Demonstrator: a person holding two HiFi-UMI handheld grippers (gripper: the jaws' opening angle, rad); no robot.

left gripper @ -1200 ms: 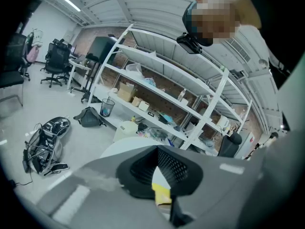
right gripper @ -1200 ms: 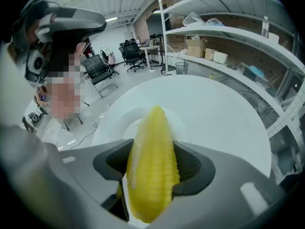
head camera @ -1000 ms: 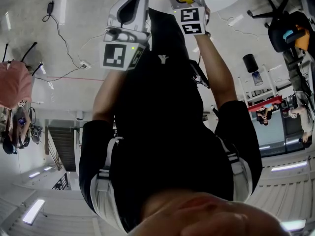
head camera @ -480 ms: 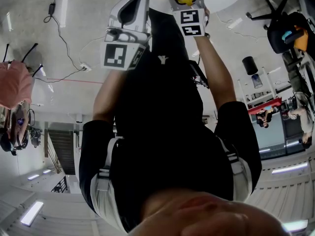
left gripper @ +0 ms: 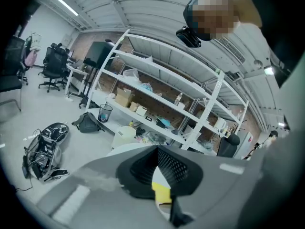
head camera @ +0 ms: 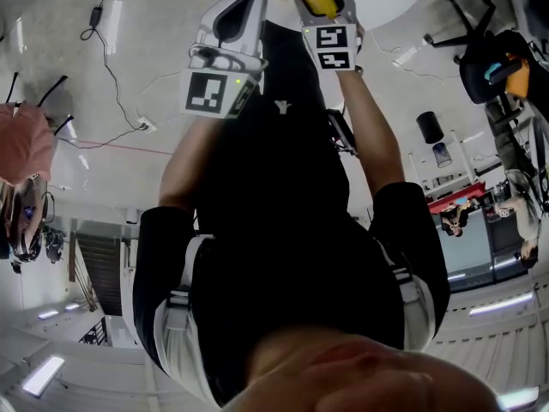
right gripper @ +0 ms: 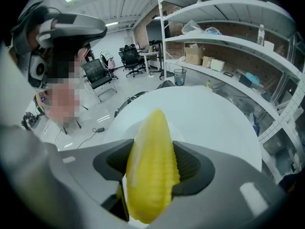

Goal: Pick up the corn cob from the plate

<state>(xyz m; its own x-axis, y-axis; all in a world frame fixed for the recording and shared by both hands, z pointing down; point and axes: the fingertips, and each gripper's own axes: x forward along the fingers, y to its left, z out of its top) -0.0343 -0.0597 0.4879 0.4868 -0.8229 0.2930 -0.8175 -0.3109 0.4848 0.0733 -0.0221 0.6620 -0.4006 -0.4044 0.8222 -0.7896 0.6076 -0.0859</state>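
White shelving (left gripper: 190, 99) loaded with boxes and bottles is seen along the far brick wall. A white round table (right gripper: 219, 128) lies just beyond both grippers, on the far side of a person's black-clad torso (head camera: 283, 213). The right gripper (right gripper: 153, 151) is held over the near part of that table, its jaws clamped on the corn cob (right gripper: 151, 180): the black pads are pressed against the cob's left and right sides, and its pointed end is aimed away, out past the fingertips. The left gripper (left gripper: 156, 149) is held just to the left, apart from the cob, its jaws together at the tips with nothing gripped
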